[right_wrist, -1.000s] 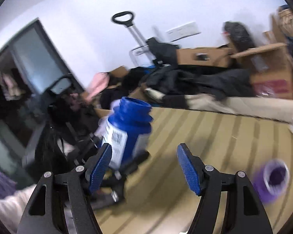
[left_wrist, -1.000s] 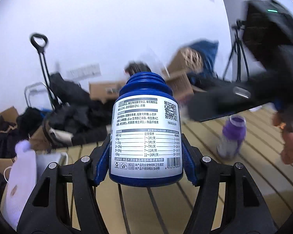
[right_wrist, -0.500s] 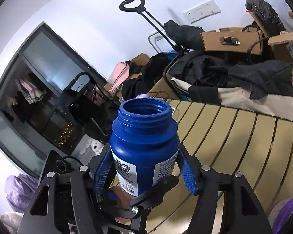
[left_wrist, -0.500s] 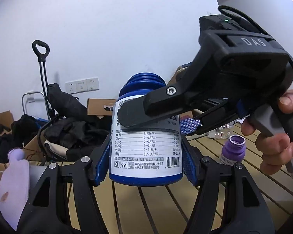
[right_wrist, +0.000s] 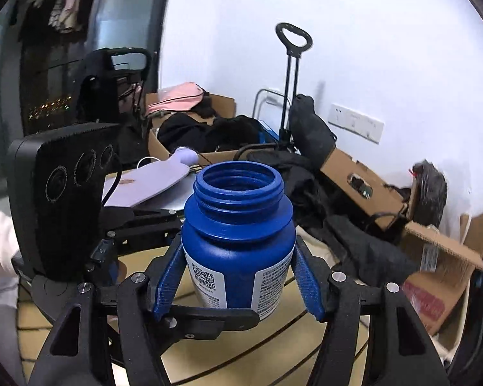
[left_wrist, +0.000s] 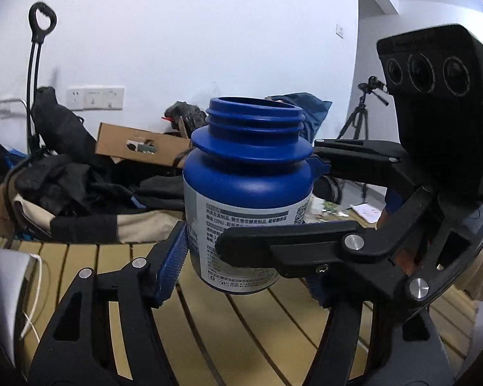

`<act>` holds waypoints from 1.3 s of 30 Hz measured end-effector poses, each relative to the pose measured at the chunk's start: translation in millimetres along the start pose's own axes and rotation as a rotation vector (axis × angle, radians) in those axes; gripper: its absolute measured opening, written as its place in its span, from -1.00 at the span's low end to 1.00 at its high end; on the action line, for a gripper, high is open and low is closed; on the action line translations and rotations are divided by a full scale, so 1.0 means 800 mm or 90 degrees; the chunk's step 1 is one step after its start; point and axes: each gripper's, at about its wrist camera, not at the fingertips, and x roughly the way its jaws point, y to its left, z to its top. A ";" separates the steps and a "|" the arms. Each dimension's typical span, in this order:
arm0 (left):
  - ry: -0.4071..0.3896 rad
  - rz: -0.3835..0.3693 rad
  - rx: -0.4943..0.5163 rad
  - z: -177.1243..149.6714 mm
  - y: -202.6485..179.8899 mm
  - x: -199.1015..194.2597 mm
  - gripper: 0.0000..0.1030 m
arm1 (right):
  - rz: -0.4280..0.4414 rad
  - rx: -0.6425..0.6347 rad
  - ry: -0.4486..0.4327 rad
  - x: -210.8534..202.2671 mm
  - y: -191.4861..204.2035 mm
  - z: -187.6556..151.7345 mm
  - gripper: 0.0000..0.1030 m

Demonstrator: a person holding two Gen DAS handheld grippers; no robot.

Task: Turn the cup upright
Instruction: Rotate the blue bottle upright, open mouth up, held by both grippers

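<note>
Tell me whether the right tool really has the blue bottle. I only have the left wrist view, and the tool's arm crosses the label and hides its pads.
Observer: The right wrist view shows the right tool with both blue pads against the blue bottle, one on each side.
Operator: Anything inside the bottle?
Observer: The right wrist view looks partly into the open mouth. Only blue inner wall shows, and no contents are visible.
Operator: What's the grey thing at my far left?
Observer: It's a grey laptop, and a lilac pouch lies flat on top of it.
</note>
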 end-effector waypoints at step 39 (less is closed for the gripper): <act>0.167 0.109 0.067 -0.065 -0.013 0.007 0.54 | -0.008 0.106 0.012 0.035 0.045 -0.071 0.33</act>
